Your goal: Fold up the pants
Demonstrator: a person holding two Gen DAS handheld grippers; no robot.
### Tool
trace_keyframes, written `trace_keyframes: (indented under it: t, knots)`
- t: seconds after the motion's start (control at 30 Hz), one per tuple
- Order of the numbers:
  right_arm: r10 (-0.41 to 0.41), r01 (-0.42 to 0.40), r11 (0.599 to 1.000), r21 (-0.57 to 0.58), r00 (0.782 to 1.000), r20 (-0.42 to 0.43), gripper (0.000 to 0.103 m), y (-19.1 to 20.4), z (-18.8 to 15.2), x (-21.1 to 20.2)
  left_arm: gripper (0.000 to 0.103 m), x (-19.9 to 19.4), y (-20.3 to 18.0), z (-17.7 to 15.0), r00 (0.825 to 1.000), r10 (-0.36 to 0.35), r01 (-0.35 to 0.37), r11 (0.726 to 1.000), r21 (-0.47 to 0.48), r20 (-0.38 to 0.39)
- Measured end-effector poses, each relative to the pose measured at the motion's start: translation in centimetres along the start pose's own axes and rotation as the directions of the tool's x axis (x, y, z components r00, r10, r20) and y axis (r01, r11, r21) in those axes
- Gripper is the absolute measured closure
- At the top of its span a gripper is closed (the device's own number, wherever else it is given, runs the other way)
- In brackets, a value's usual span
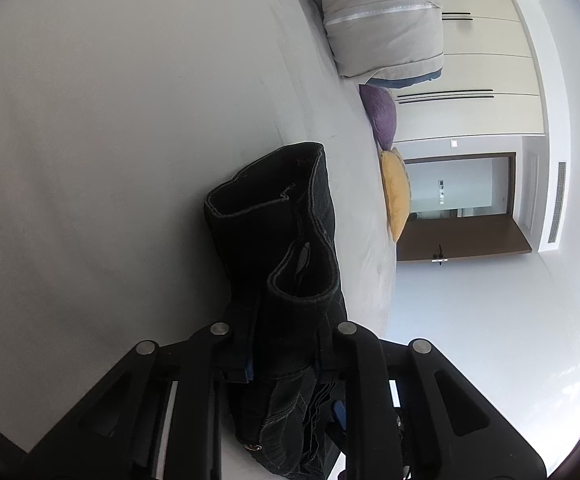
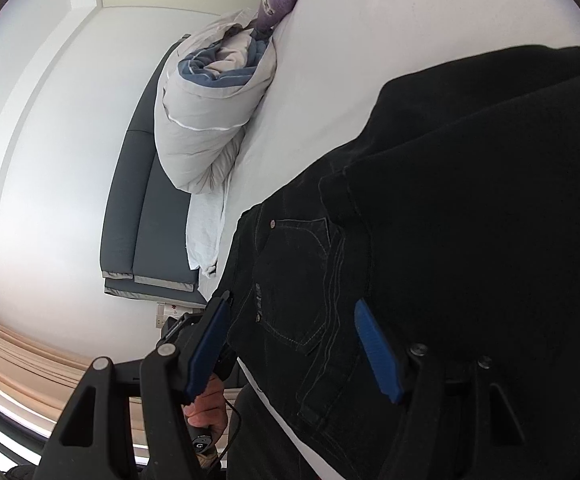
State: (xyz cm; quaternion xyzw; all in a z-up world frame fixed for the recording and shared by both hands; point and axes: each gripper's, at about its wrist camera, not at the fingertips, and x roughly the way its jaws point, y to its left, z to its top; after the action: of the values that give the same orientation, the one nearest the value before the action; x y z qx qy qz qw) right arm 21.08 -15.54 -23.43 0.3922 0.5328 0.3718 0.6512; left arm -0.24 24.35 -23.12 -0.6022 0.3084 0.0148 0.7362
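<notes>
On the bed, lower centre of the left wrist view: the black pants lie bunched, both leg hems standing open toward the camera. The left tongs are pinched almost closed on a thick gather of the denim, fabric pressed between the pads. No earlier view given, so only the clamped state is noted.

Right wrist view: the right tongs stand wide apart, one blue pad off the fabric at lower left, the other blue pad over the pocket area. Nothing is gripped; the pads do not press the cloth. Whether the right-hand pad rests on the denim or hovers just above it is hard to tell through the fisheye. A hand holding the other handle shows at the bottom of the frame.

Background: rolled duvet, purple cushion, yellow cushion along the bed's far edge.

Judgement, step in hand: securing a second hold before the fold. To do it well, bring the right tongs onto the waistband edge, take all layers at once, and close firmly before lifting, keeping the left grip steady so the seams stay aligned.
</notes>
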Motion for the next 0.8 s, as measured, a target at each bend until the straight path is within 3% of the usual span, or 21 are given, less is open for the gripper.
trace_keyframes:
  t: [0.1, 0.2, 0.27, 0.57, 0.67, 0.8]
  knots:
    - [0.000, 0.000, 1.000, 0.013, 1.000, -0.013, 0.034, -0.3, 0.4, 1.1, 0.086, -0.1, -0.5, -0.2, 1.000, 0.008, -0.008, 1.000, 0.022, 0.000]
    - [-0.092, 0.092, 0.996, 0.006, 0.994, -0.057, 0.042, -0.7, 0.7, 2.5, 0.086, -0.3, -1.9, -0.6, 1.000, 0.013, -0.012, 0.997, 0.080, -0.001]
    - [-0.090, 0.092, 0.995, 0.031, 0.994, -0.055, 0.044, -1.1, 1.0, 2.5, 0.086, -0.4, -3.3, -0.8, 1.000, 0.014, -0.013, 0.992, 0.127, -0.001]
    - [-0.084, 0.086, 0.995, 0.060, 0.996, -0.025, 0.046, -1.6, 1.0, 2.3, 0.087, 0.5, -11.8, -3.9, 1.000, 0.016, -0.008, 0.934, 0.357, -0.019]
    - [-0.052, 0.049, 0.992, 0.117, 0.998, 0.025, 0.039, -1.9, 1.0, -0.7, 0.087, 1.6, -15.9, -6.4, 0.999, 0.015, 0.006, 0.890, 0.456, -0.043]
    - [-0.035, 0.026, 0.997, 0.074, 0.991, 0.132, 0.028, -1.6, 1.0, -7.7, 0.087, 5.0, -22.1, -13.6, 0.992, 0.027, 0.059, 0.768, 0.638, -0.124]
